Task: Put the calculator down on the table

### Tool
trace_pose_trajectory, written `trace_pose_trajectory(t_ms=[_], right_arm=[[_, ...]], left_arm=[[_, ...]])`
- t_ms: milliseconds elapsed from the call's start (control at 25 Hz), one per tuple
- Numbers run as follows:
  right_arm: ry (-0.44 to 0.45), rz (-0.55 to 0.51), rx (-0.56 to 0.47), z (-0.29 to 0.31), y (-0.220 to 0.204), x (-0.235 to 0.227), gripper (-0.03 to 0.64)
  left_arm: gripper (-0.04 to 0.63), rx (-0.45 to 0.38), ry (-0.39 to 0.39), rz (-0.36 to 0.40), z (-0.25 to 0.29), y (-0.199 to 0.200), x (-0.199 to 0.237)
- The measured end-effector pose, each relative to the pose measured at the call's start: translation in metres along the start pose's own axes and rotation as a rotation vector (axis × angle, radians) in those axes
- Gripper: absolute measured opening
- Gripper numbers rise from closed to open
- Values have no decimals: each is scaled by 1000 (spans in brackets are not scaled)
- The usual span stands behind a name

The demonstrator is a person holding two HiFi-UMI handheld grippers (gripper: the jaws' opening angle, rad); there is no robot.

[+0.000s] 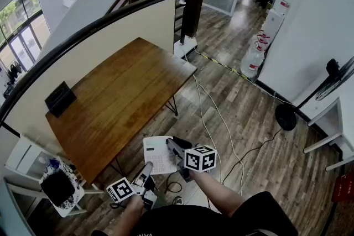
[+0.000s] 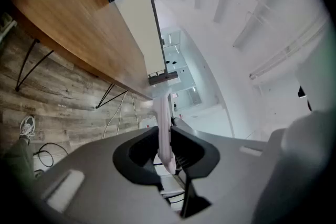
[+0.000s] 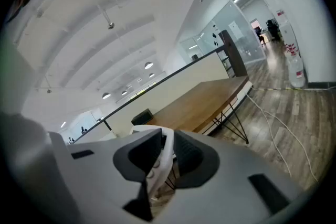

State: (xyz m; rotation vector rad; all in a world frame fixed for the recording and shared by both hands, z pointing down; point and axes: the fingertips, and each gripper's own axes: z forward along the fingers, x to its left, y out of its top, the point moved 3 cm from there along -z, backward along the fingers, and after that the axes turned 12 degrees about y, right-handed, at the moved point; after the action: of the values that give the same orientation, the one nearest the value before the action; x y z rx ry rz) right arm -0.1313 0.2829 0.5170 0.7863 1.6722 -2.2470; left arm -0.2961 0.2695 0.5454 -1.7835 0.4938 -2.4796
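A white calculator (image 1: 157,155) hangs in the air, off the near corner of the wooden table (image 1: 119,102) and over the plank floor. My left gripper (image 1: 148,168) holds its lower edge and my right gripper (image 1: 173,146) holds its right edge. In the left gripper view the calculator (image 2: 163,128) stands edge-on, clamped between the dark pads of the left gripper (image 2: 167,147). In the right gripper view the calculator (image 3: 159,161) is likewise pinched in the right gripper (image 3: 164,152), with the table (image 3: 210,99) ahead of it.
A black box (image 1: 60,98) sits at the table's left end against a cream partition wall (image 1: 83,52). A white cart (image 1: 60,188) stands at lower left. Cables (image 1: 213,113) cross the floor; water bottles (image 1: 253,59) and a fan base (image 1: 286,116) stand to the right.
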Motion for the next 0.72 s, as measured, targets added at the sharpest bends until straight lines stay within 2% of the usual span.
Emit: trace_pose_trajectory(t_ms=[200, 360, 720], right_arm=[[5, -21, -3, -12, -6, 19, 64], [12, -35, 5, -20, -14, 30, 64], [27, -36, -3, -33, -19, 31, 66]], left_arm=[[64, -9, -8, 10, -20, -11, -5], [64, -18, -10, -19, -32, -24, -5], [64, -31, -4, 19, -36, -36, -10]])
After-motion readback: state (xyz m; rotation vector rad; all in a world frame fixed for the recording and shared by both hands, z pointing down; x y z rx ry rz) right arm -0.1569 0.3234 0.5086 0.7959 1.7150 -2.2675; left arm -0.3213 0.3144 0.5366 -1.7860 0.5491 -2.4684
